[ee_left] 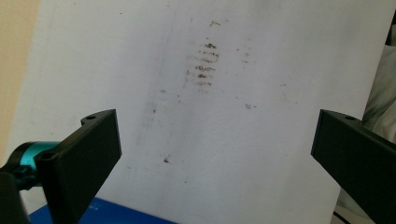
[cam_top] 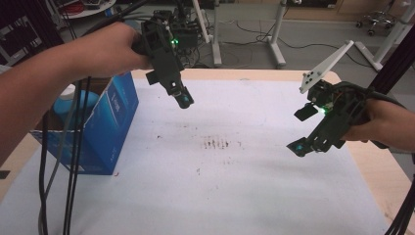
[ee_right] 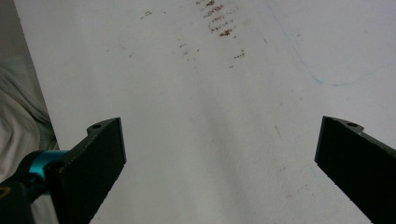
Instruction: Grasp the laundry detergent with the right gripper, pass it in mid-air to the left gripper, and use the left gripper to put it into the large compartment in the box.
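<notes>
My left gripper (cam_top: 182, 98) hangs above the far left of the white sheet (cam_top: 220, 186), just right of an open blue box (cam_top: 105, 122). In the left gripper view its jaws stand wide apart with nothing between them (ee_left: 215, 144), and a corner of the blue box (ee_left: 121, 215) lies below. My right gripper (cam_top: 299, 146) hovers low over the right side of the sheet, held by a hand (cam_top: 386, 122). Its jaws are also wide apart and empty (ee_right: 219, 154), over bare white sheet (ee_right: 210, 107).
The blue box holds a light blue bottle with a white cap (cam_top: 73, 100). Brown smudges (cam_top: 216, 143) mark the sheet's middle. Black cables (cam_top: 73, 171) hang down at the left. The wooden table edge (cam_top: 377, 176) runs along the right; metal stand legs (cam_top: 276, 34) rise beyond the table.
</notes>
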